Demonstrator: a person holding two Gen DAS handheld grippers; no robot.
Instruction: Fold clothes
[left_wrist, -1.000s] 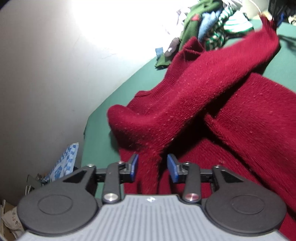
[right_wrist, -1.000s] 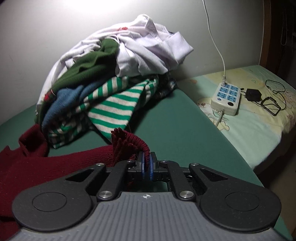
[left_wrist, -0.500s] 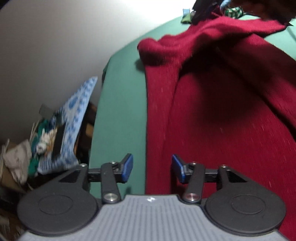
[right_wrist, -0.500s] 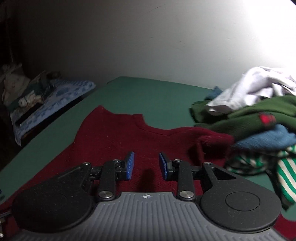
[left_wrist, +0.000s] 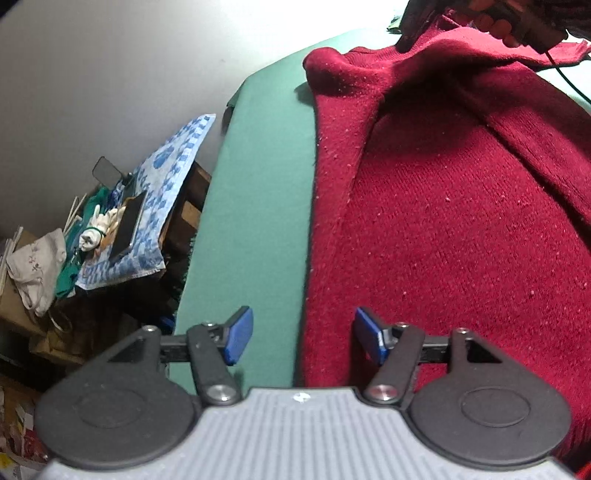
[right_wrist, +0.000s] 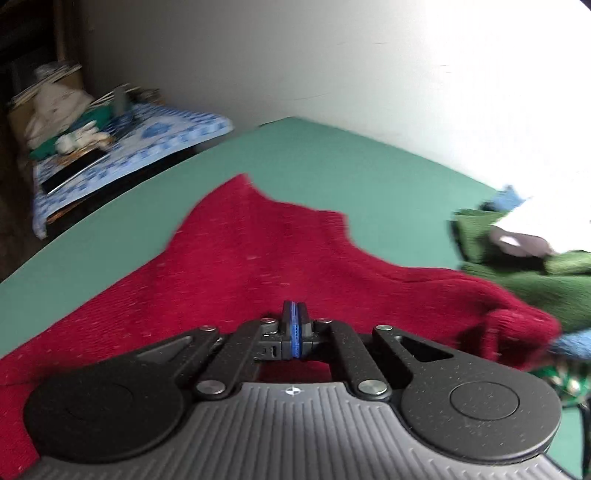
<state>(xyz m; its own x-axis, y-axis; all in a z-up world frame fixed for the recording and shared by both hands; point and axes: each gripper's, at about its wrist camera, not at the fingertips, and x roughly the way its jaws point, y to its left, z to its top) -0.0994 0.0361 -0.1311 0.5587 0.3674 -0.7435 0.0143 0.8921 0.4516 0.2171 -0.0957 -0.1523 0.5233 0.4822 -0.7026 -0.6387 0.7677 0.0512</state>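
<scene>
Nubby red knit sweater (left_wrist: 461, 221)

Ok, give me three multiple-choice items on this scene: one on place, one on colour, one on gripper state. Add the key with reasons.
1. Where does the dark red knitted sweater lie?
A. On the green bed cover
B. On the blue patterned cloth
C. On the floor

2. What colour are the gripper pads?
A. Yellow
B. Blue
C. White

3. How do the jaws stand?
A. Both open
B. Both shut
C. Left gripper open, right gripper shut

Key: 1 A, the sweater is spread flat on green fabric. 2 B, the pads show blue in both views. 3 C, the left pads stand wide apart, the right pads meet with nothing seen between.
</scene>
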